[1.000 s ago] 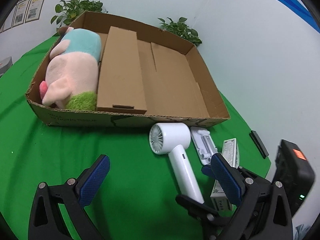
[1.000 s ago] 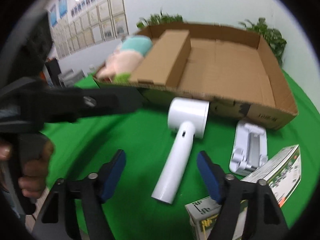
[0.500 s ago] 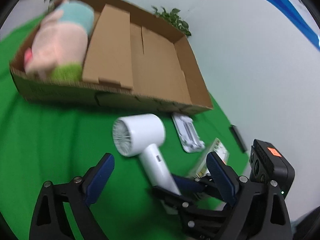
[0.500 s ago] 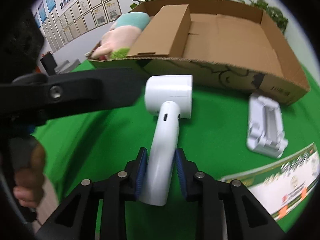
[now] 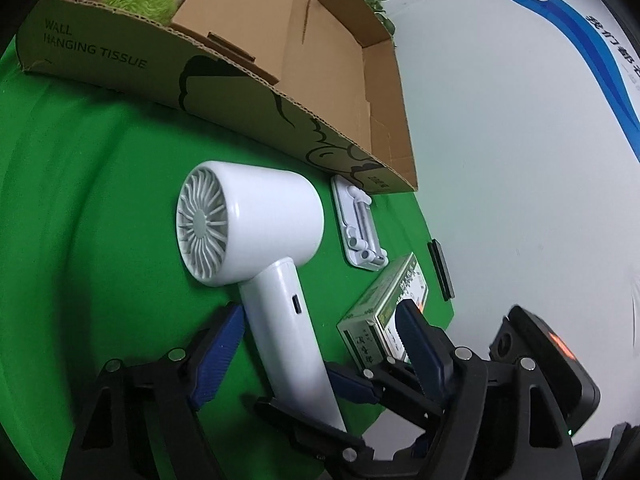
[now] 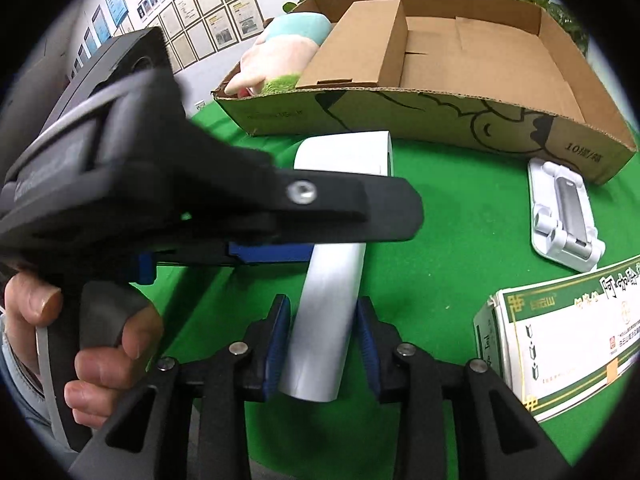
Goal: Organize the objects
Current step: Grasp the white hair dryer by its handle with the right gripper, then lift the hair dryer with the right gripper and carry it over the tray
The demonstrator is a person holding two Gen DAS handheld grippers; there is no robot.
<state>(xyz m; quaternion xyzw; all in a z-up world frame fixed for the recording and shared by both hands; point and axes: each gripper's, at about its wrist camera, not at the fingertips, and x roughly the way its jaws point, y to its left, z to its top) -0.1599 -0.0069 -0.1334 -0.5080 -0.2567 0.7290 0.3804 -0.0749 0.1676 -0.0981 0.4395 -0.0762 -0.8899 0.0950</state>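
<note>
Glossy white plastic dryer (image 5: pixel 256 220), matt corrugated cardbd box (image 5: pixel 240 92), green cloth (image 5: pixel 100 200).

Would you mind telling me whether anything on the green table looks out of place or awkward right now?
Nothing is spilled or damaged. One oddity: both grippers crowd the hair dryer handle. The right gripper has it between its fingers, opening slightly, while the left gripper, closing, straddles it too. The phone stand and medicine box lie outside the cardboard tray.
</note>
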